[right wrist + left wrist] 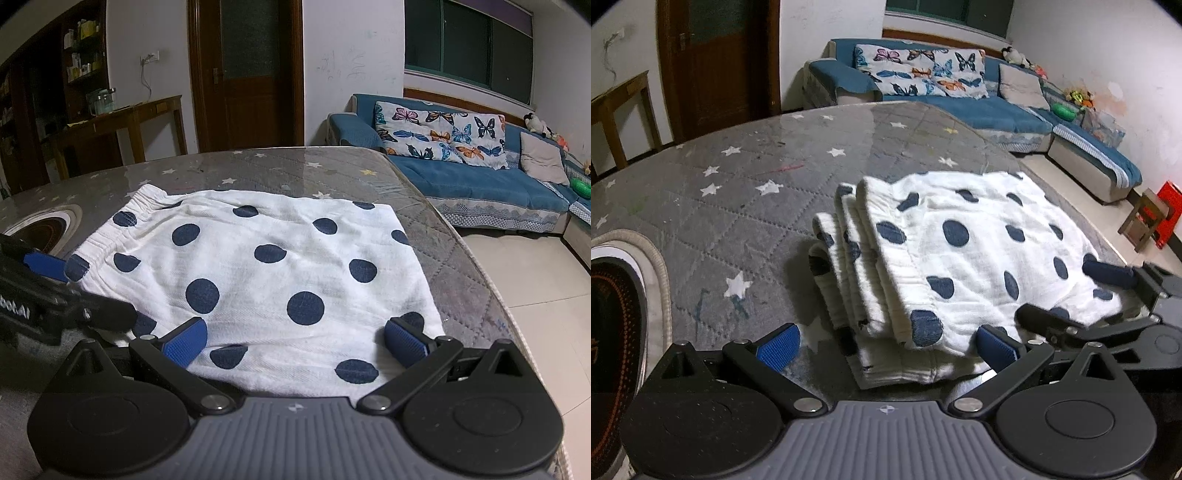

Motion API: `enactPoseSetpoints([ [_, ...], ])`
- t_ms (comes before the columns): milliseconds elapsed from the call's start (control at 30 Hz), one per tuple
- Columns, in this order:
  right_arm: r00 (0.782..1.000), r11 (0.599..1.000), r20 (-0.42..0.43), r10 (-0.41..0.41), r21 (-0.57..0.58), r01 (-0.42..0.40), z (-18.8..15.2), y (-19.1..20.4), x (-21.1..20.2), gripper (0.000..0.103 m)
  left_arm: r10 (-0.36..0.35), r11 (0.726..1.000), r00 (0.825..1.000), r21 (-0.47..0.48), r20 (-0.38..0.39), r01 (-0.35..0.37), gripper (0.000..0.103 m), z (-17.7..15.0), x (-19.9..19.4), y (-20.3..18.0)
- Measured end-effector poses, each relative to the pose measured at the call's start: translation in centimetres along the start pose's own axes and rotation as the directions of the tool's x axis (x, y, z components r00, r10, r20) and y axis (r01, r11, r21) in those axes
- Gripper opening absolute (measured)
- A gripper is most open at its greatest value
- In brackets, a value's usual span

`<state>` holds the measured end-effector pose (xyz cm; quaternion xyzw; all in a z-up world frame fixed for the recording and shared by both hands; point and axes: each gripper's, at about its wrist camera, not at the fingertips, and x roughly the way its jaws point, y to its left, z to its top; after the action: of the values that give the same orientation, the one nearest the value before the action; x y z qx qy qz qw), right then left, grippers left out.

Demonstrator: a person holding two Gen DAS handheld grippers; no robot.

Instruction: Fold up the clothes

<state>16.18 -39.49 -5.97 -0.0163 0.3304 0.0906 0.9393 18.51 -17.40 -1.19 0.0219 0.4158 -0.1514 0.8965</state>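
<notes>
A white garment with navy polka dots point(960, 258) lies folded flat on the grey star-patterned table cover point(720, 192). Its stacked layered edges point(857, 266) face left in the left wrist view. My left gripper point(888, 345) is open, and the garment's near corner lies between its blue pads point(779, 347). My right gripper point(1075, 295) reaches in from the right over the cloth's near right edge. In the right wrist view the garment point(280, 266) spreads ahead with its elastic waistband point(147, 195) at the far left. There my right gripper point(295, 341) is open over the near hem, and my left gripper point(74, 288) is at the left edge.
A round inset ring point(48, 221) sits in the table to the left of the garment. The table's right edge point(491, 288) drops to a tiled floor. A blue sofa with a butterfly cushion point(439, 136) stands behind. Beyond it are a wooden side table point(122, 118) and a door.
</notes>
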Motion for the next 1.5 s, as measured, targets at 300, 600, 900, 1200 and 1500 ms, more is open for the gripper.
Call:
enactPoseSetpoints([
  [300,1.000,1.000,0.000,0.000,-0.001,0.000,0.0,0.0,0.0,0.103,0.049,0.999,0.998,0.001,0.047,-0.049,0.103,1.8,-0.5,0.2],
  [600,1.000,1.000,0.001,0.001,0.000,-0.001,0.0,-0.1,0.0,0.103,0.122,0.992,0.992,0.019,0.034,-0.123,0.103,3.9,2.6,0.8],
  [900,1.000,1.000,0.002,0.002,0.002,-0.002,0.0,-0.1,0.1,0.103,0.106,0.993,0.994,-0.047,-0.026,-0.107,0.103,4.7,4.6,2.4],
  [1200,1.000,1.000,0.002,0.002,0.001,-0.002,-0.1,-0.1,0.1,0.103,0.131,0.991,0.989,0.021,0.067,-0.132,0.103,7.3,2.7,0.2],
  [1500,1.000,1.000,0.003,0.003,0.003,-0.003,0.0,-0.2,0.1,0.103,0.206,0.969,0.979,0.139,0.012,-0.205,0.103,7.9,7.3,-2.1],
])
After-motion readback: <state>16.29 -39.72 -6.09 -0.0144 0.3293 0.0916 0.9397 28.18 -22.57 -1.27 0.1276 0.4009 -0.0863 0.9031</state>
